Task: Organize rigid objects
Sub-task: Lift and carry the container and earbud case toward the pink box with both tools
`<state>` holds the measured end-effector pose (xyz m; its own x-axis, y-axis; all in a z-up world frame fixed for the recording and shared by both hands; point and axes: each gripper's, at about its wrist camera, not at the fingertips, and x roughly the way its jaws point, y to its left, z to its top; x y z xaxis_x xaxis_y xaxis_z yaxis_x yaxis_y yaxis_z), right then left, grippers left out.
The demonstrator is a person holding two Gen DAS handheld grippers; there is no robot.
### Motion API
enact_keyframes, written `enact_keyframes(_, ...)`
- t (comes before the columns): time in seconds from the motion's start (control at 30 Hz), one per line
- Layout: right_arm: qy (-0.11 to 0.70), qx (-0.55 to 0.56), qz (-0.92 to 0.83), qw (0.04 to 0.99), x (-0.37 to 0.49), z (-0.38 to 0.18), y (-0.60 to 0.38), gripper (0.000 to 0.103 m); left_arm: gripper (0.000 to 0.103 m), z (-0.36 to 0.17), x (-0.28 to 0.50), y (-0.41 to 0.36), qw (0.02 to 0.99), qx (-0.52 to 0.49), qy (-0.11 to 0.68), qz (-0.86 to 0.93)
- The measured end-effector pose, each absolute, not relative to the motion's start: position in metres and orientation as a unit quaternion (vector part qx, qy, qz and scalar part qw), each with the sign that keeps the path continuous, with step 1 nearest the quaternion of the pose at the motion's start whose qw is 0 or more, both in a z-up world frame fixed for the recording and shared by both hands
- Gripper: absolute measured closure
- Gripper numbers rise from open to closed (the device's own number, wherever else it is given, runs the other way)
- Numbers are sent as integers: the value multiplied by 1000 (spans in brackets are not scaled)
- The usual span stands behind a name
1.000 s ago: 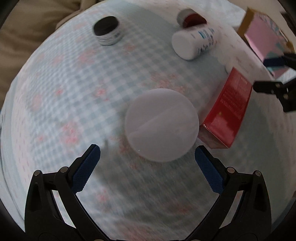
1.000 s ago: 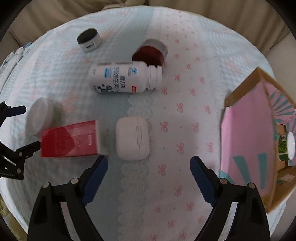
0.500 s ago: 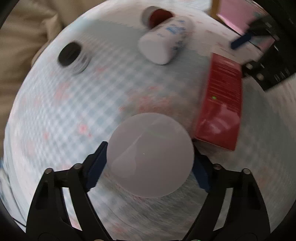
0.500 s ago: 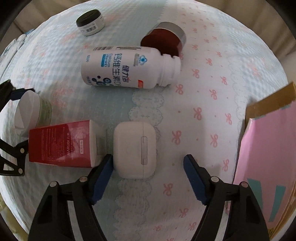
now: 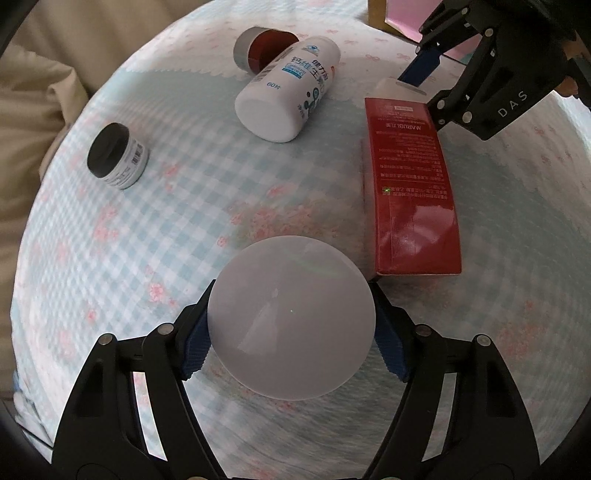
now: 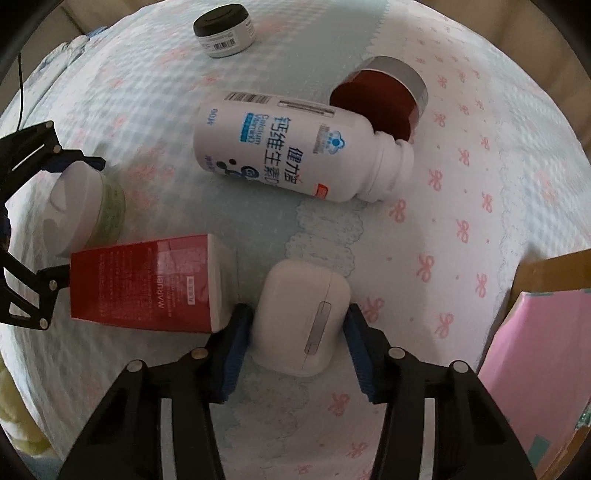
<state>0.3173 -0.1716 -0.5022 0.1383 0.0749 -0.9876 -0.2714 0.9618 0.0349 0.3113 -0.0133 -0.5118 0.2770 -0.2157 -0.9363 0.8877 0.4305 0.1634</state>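
Observation:
My left gripper (image 5: 291, 332) is shut on a round white-lidded jar (image 5: 291, 317), its blue pads against both sides; the jar (image 6: 83, 206) shows a green body in the right wrist view. My right gripper (image 6: 299, 332) is shut on a white earbuds case (image 6: 303, 317) lying on the cloth. A red box (image 5: 410, 184) lies between the jar and the case, also in the right wrist view (image 6: 147, 284). The right gripper (image 5: 476, 74) shows at the top right of the left wrist view.
A white supplement bottle (image 6: 295, 147) lies on its side against a dark red jar (image 6: 384, 99). A small black-lidded jar (image 6: 223, 29) stands farther back. A pink-lined cardboard box (image 6: 539, 362) is at the right. All rest on a patterned cloth (image 5: 166, 240).
Both grippers moved forward and closed: the left around the white-lidded jar, the right around the earbuds case. A second ago both were open and short of these objects.

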Motion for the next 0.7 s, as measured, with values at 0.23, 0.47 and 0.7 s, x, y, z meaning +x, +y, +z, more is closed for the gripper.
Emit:
enact_keyframes(0.23,642,-69,107,756,314,-502,-169,56,31,-509,318,1,721,344,468,-379)
enact_keyframes(0.47,638,-58,98,762,307,-496,-176,57,31,-503,317,15,730,335,473,-362)
enact_keyframes(0.7,625,-48,90,774,300,-480,-178,57,31,-488,319,30,747,308,486,-333)
